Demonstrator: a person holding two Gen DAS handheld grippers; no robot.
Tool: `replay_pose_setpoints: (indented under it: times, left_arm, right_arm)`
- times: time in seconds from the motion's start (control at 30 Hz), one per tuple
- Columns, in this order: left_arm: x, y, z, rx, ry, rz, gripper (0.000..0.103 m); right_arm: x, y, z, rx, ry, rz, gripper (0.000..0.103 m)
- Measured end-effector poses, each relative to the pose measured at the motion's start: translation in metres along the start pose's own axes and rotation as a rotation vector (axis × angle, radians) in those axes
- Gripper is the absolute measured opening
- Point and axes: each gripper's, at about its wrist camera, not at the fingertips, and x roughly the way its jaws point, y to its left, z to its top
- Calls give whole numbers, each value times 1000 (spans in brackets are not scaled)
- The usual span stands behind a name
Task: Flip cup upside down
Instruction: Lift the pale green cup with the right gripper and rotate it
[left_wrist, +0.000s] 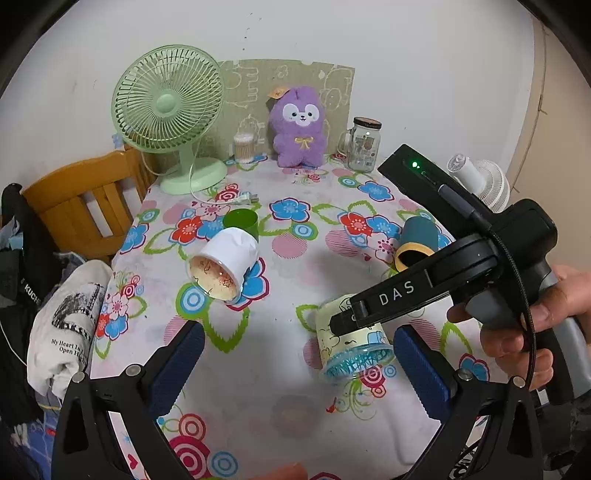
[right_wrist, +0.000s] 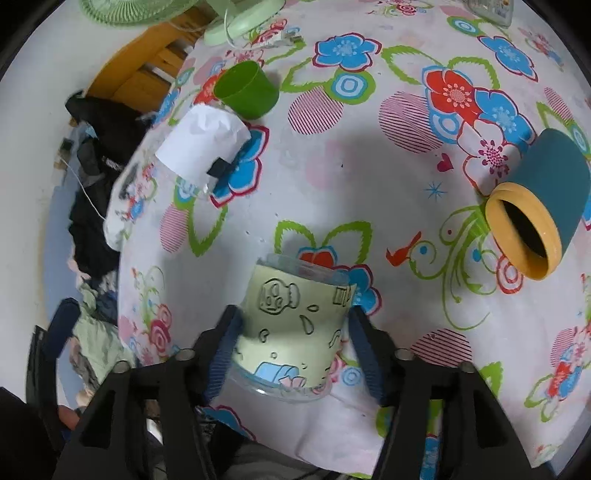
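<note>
A pale yellow-green cartoon cup (right_wrist: 291, 332) with a clear plastic rim sits between my right gripper's blue-padded fingers, which press its sides. My right gripper (right_wrist: 295, 343) is shut on it. In the left wrist view the same cup (left_wrist: 351, 343) stands tilted on the floral tablecloth with its clear rim toward the camera, under the right gripper's black finger (left_wrist: 369, 306). My left gripper (left_wrist: 299, 365) is open and empty, low over the table just in front of the cup.
A white paper-wrapped cup (left_wrist: 225, 266) lies on its side, a green cup (left_wrist: 242, 221) stands upside down behind it, and a teal cup with a yellow rim (left_wrist: 417, 243) lies at right. A green fan (left_wrist: 170, 107), a purple plush (left_wrist: 299, 125) and a glass jar (left_wrist: 364, 144) line the back. A wooden chair (left_wrist: 85, 206) stands at left.
</note>
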Motion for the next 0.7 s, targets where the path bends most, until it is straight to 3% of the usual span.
replay_pose_setpoints:
  times: [0.33, 0.7]
  left_arm:
    - [-6, 0, 2, -26, -6, 6, 103]
    - [1, -22, 17, -34, -3, -10, 103]
  right_arm:
    - [-10, 1, -1, -35, -29, -26, 71]
    - [-39, -27, -10, 8, -111, 29, 71]
